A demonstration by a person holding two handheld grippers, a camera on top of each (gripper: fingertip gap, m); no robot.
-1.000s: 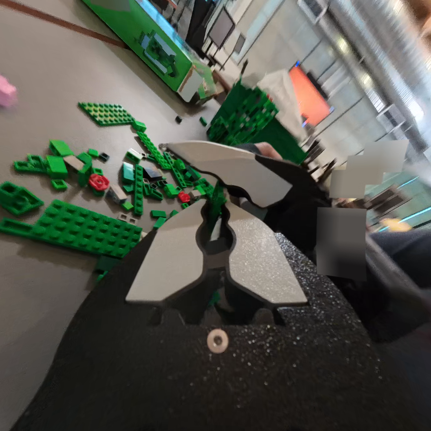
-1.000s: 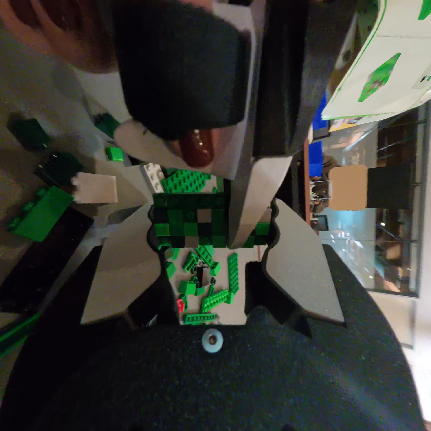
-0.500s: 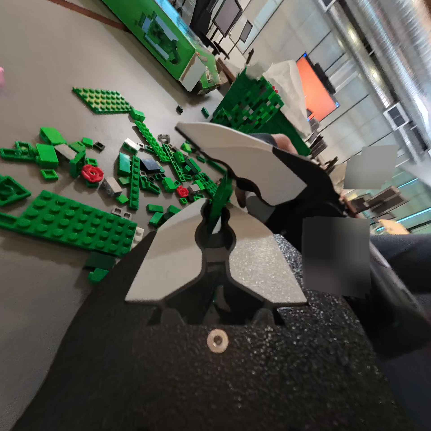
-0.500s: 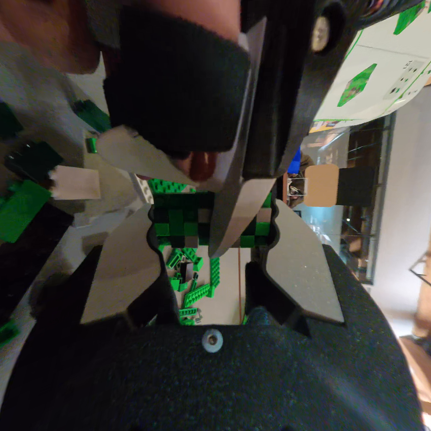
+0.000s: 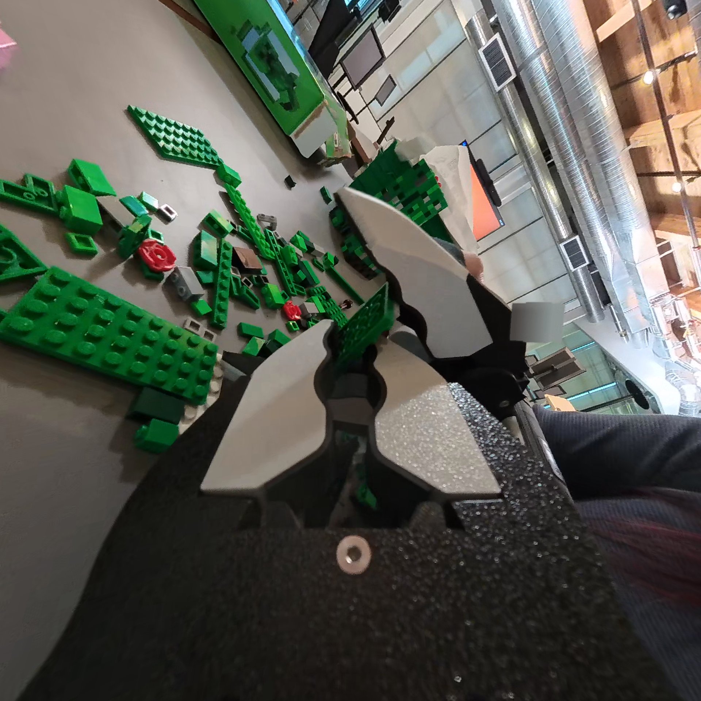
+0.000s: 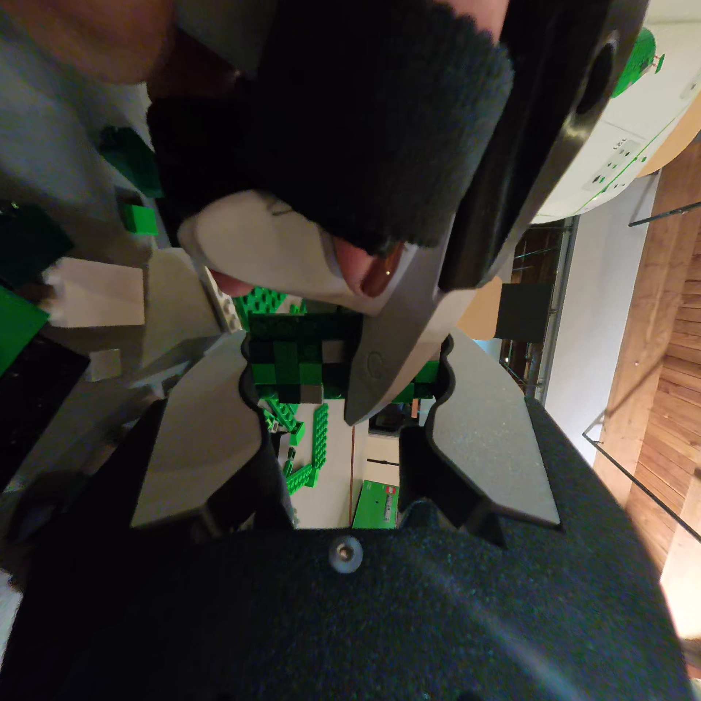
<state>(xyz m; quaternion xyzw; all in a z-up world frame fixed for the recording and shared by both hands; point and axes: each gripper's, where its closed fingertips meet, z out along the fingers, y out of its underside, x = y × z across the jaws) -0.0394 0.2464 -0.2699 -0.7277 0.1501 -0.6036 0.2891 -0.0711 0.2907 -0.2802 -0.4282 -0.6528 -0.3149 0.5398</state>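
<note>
L gripper: jaws pinched on a green plate, held edge-on & tilted, sticking up out of the tip gap. Just past its tips, the R gripper's grey finger crosses above the plate, touching or nearly; can't tell which.

R gripper: jaws spread wide but bearing on both ends of a brick block, a built piece of mixed green, dark green, black & grey bricks that spans the gap. The L gripper's grey finger angles down across the block's right part, between the R jaws. Just above the jaws, a hand in a black strap.

Left of the L jaws, on the grey table: a big green studded baseplate, dark green bricks at its near corner. Farther out, a loose scatter of small green, grey & brown bits w/ a red round piece among them. Beyond that a flat green plate, then a green box at the table's far side. Ahead of the jaws, past the R finger, a larger green brick build.
</note>
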